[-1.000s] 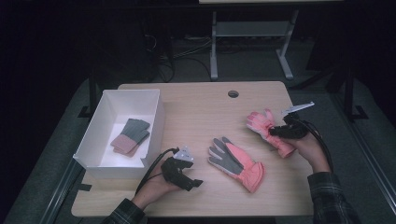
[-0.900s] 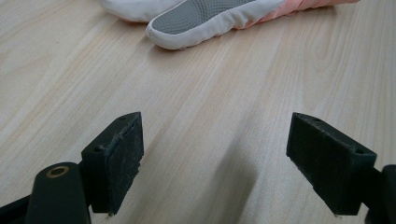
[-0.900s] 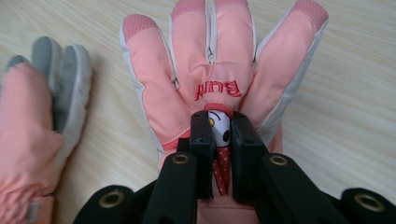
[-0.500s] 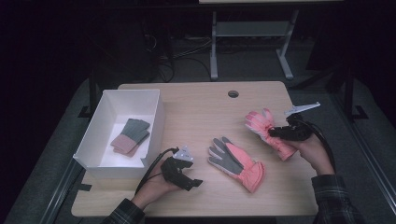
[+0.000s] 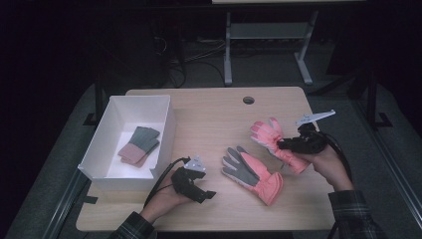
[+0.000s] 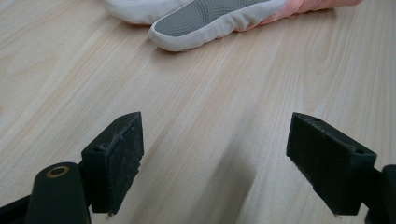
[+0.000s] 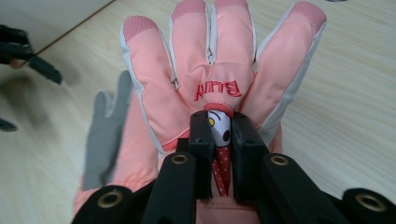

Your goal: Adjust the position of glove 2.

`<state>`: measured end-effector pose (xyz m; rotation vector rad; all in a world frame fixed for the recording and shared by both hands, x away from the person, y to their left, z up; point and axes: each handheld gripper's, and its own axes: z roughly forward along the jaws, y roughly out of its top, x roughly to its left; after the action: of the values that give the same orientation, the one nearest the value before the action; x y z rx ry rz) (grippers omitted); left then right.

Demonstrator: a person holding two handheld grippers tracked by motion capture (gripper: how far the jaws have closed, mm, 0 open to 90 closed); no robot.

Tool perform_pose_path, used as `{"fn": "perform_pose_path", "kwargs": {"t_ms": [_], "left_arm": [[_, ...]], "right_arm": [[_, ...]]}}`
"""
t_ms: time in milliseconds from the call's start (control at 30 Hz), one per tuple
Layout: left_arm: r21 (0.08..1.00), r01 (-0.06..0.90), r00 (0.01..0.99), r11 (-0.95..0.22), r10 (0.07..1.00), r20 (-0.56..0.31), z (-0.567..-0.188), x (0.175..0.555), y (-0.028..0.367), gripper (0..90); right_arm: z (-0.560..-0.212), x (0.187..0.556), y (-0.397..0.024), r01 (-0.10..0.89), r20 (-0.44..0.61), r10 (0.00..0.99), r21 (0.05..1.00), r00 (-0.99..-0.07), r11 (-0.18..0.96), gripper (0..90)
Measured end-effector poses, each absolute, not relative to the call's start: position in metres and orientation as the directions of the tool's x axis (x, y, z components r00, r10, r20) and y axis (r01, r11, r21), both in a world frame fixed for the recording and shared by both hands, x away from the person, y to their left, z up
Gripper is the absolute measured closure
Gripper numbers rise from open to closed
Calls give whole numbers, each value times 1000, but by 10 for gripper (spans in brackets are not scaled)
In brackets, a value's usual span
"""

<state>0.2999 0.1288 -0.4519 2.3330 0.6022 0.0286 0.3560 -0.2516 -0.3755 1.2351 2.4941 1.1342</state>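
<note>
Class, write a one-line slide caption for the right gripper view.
Right gripper pinches a pink padded glove above the wooden table.

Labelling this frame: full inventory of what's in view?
held glove: 1, pink, right side of the table, pinched in the right gripper
flat glove: 1, pink with grey palm up, table centre front
folded gloves: a small stack, grey and dusty pink, inside the box
box: 1, white, open, left side of the table
table: 1, light wood, hole near the far edge
left gripper: 1, black, open, low over the table front left
right gripper: 1, black, shut on the held glove
</note>
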Motion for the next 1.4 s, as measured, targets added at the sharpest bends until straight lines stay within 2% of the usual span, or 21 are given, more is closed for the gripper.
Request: {"fn": "perform_pose_path", "kwargs": {"t_ms": [500,1033,1200,1400], "left_arm": [[656,416,889,-630,433,-148,-451,299,129,184],[657,416,889,-629,434,-147,-451,299,129,184],[658,415,889,-628,434,-146,-451,299,129,184],[659,419,887,-625,436,-151,-452,299,128,184]], "right_arm": [[-363,331,-203,586,172,671,669,-721,458,800],[-376,320,-167,575,129,661,632,-739,519,787],[-385,321,-160,585,120,666,608,-736,537,745],[-389,321,-158,588,122,666,604,-736,539,641]]}}
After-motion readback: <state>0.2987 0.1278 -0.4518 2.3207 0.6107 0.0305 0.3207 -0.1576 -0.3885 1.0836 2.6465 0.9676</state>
